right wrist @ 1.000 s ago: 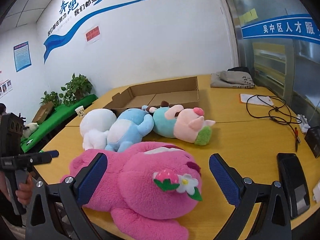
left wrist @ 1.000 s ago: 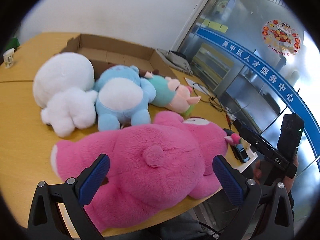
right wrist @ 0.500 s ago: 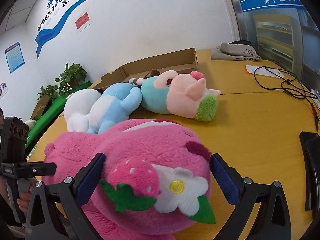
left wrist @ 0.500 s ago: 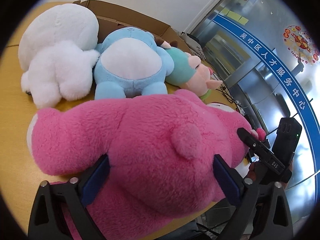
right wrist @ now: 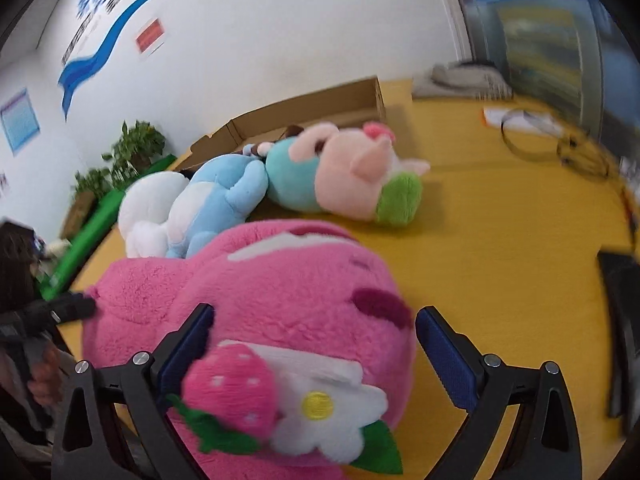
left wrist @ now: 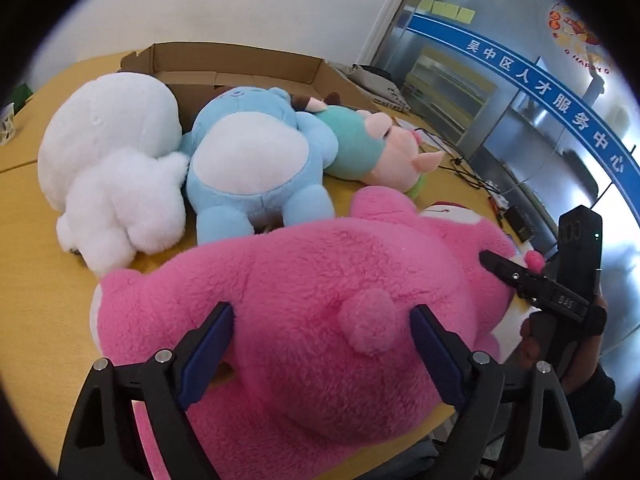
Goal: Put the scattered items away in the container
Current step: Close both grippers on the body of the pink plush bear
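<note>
A big pink plush bear (left wrist: 304, 280) lies face down at the table's near edge. My left gripper (left wrist: 322, 320) straddles its rump beside the round tail; its jaws are closing and both blue pads press into the fur. My right gripper (right wrist: 316, 320) stands open around the bear's head (right wrist: 280, 280), just behind the strawberry and flower trim. Behind the bear lie a white plush (left wrist: 112, 160), a light blue plush (left wrist: 248, 160) and a pink pig plush in teal (left wrist: 380, 148). An open cardboard box (left wrist: 240, 60) sits behind them.
The yellow table (right wrist: 500, 240) stretches to the right, with a black cable (right wrist: 540, 144), papers and a folded grey cloth (right wrist: 468, 76) at its far side. A dark flat device (right wrist: 620, 320) lies at the right edge. Potted plants (right wrist: 136, 148) stand by the wall.
Both grippers came down and forward onto the pink bear. The left jaws narrowed onto its rump; the right gripper now has the head between its fingers.
</note>
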`<state>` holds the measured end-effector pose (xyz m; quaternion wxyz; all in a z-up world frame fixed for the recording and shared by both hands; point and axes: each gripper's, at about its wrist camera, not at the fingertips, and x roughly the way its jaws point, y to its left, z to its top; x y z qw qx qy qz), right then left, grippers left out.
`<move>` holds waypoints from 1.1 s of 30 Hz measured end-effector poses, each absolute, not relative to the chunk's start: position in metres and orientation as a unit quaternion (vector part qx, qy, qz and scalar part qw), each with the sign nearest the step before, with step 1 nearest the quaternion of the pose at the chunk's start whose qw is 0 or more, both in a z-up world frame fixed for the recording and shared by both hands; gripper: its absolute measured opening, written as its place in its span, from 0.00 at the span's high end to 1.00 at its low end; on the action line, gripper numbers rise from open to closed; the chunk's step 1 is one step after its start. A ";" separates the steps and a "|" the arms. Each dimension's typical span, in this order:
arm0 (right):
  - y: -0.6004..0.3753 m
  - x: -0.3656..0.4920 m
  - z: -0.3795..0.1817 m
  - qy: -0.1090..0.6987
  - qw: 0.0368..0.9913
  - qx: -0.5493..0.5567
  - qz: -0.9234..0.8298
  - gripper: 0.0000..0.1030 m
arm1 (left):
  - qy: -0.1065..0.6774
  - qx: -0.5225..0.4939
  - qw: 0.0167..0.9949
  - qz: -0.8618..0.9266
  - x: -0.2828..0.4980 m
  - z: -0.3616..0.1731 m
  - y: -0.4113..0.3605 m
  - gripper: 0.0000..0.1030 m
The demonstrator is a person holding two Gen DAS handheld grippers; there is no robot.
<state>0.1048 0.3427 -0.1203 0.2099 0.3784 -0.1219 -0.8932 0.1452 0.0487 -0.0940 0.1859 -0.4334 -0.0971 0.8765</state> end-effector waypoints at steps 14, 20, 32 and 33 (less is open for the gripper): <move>0.331 0.123 -0.107 -0.124 0.229 0.348 -0.901 0.29 | -0.121 -0.418 0.206 0.877 0.153 -0.078 0.039 0.66; 0.320 0.138 -0.080 -0.121 0.237 0.324 -0.908 0.33 | -0.114 -0.375 0.210 0.896 0.161 -0.039 0.026 0.67; 0.277 0.118 0.018 -0.062 0.237 0.229 -0.942 0.36 | -0.104 -0.309 0.218 0.920 0.125 0.039 -0.010 0.67; 0.274 0.113 0.026 -0.058 0.236 0.221 -0.945 0.36 | -0.102 -0.302 0.220 0.922 0.120 0.044 -0.012 0.67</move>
